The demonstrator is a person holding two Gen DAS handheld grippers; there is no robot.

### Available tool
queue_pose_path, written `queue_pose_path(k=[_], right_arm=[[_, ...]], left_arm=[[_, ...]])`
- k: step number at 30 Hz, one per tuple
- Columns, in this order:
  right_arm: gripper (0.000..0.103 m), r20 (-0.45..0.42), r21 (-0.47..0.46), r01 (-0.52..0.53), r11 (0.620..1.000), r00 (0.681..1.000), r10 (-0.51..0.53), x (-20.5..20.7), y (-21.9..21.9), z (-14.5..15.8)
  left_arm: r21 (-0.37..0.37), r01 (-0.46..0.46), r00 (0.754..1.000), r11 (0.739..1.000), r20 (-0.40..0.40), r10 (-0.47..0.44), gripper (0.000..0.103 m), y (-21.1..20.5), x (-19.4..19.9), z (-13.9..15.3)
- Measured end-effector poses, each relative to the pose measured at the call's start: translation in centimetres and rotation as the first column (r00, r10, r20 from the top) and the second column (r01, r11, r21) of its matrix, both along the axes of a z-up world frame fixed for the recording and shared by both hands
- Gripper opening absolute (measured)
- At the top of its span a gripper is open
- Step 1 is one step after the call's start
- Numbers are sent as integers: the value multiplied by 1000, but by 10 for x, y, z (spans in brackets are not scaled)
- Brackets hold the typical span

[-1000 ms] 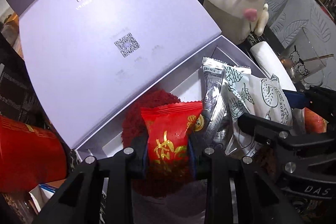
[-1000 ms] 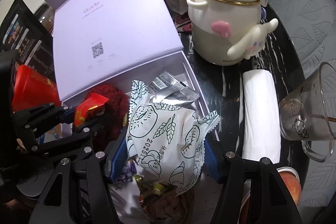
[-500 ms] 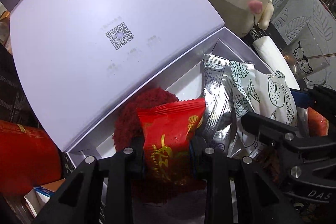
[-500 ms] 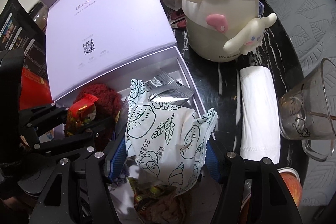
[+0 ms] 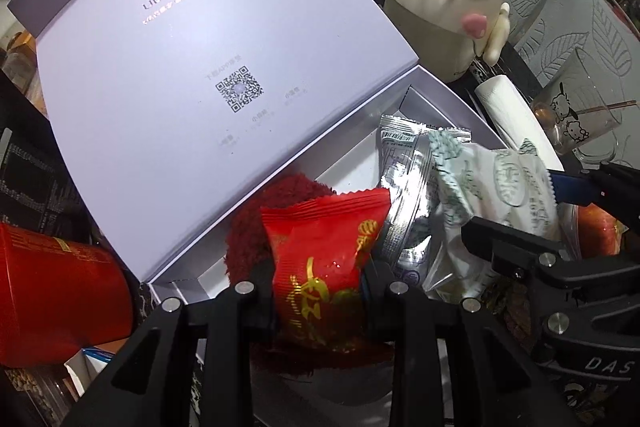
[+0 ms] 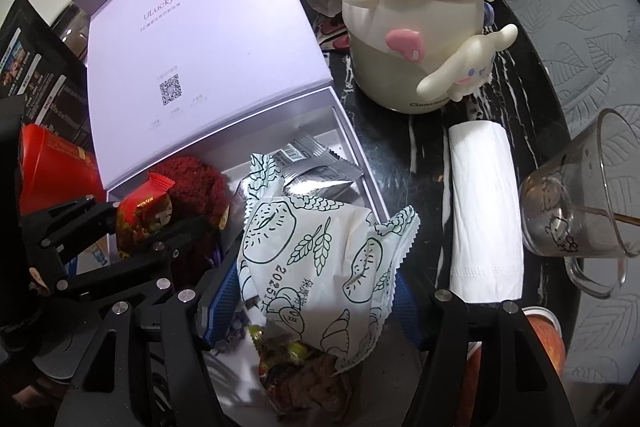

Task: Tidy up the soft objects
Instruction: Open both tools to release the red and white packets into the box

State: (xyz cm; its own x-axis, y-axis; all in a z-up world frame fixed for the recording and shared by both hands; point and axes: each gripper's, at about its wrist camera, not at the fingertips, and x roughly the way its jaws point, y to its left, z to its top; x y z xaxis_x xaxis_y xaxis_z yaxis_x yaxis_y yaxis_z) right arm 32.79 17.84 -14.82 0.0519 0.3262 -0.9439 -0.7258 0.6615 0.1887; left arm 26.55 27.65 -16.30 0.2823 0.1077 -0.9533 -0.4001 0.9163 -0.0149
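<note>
The left gripper (image 5: 320,301) pinches a red packet (image 5: 324,251). The right gripper (image 6: 310,291), its jaws just widening, loosely brackets a white packet (image 6: 316,251), with the box (image 6: 352,147) at twelve o'clock.

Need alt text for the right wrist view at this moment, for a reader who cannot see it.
The right gripper, its jaws just opening, has a white snack packet with green drawings between its blue pads over an open lilac box. Beside it, the left gripper is shut on a red packet; a cream bottle stands behind the box.

Cream bottle (image 6: 416,39), glass mug (image 6: 580,211) — a red can (image 5: 52,291) opposite.
</note>
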Motion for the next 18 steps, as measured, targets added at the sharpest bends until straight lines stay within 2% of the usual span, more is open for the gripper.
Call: queue_pose_path(k=[4, 7, 9, 11, 18], right_arm=[[80, -7, 11, 5, 1000, 1000, -5, 0, -4, 4], [86, 8, 24, 4, 1000, 1000, -4, 1, -6, 11], [86, 35, 20, -3, 1000, 999, 2, 0, -7, 16], [86, 47, 16, -1, 1000, 999, 0, -1, -9, 19], [86, 31, 22, 9, 1000, 999, -10, 2, -12, 22]], left_arm=[[-7, -42, 999, 999, -10, 42, 31, 5, -3, 3], [15, -51, 999, 999, -15, 51, 47, 4, -4, 7], [22, -57, 998, 998, -15, 57, 62, 4, -4, 9], [33, -60, 998, 998, -7, 60, 66, 4, -5, 13], [53, -62, 998, 997, 7, 62, 66, 7, -10, 34]])
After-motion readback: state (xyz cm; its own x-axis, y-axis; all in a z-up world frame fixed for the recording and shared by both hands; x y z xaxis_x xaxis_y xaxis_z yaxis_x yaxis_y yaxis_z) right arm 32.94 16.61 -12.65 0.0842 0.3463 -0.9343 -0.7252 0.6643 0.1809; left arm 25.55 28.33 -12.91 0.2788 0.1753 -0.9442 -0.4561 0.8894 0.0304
